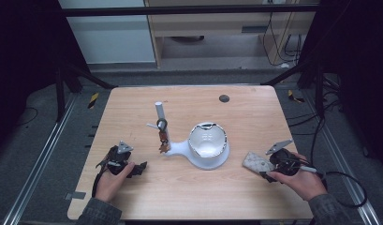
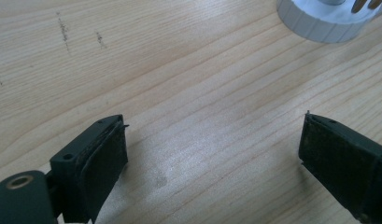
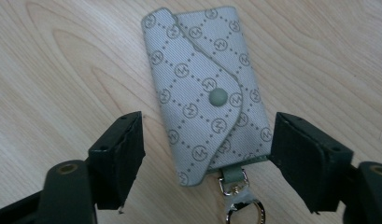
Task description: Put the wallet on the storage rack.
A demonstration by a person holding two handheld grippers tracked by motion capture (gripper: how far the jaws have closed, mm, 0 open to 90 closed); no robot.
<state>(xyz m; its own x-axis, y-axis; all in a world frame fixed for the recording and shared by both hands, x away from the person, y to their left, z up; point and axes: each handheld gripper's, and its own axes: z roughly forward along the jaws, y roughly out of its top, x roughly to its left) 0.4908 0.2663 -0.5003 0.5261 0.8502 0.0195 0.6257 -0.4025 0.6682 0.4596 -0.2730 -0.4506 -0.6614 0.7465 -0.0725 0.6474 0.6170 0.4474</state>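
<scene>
**Ana:** Nearest the lens in the right gripper view, a metal clasp ring (image 3: 242,205) hangs off the near end of the grey fabric key pouch with a printed monogram pattern (image 3: 208,93). What's around it?

**Ben:** Spread wide, the right gripper (image 3: 207,154) has one black finger (image 3: 118,156) on each side of the pouch's near end. Neither pad touches the fabric as far as I can tell.

**Ana:** Which way does the pouch run?

**Ben:** Its long axis points away from the fingers, leaning slightly left, so they span the short width. I'd judge closing would pinch it across the sides. The flap is snapped shut with a round green stud (image 3: 218,97).

**Ana:** Where is it lying?

**Ben:** Flat on the pale wooden worktop (image 1: 189,187), to the right of the white round stand with a bowl-shaped top (image 1: 208,143).

**Ana:** And the other hand?

**Ben:** Left gripper (image 1: 128,164) rests well to the stand's left, fingers apart over bare wood, far from the pouch. A small upright rack with dangling bits (image 1: 161,126) stands just left of the stand.
</scene>
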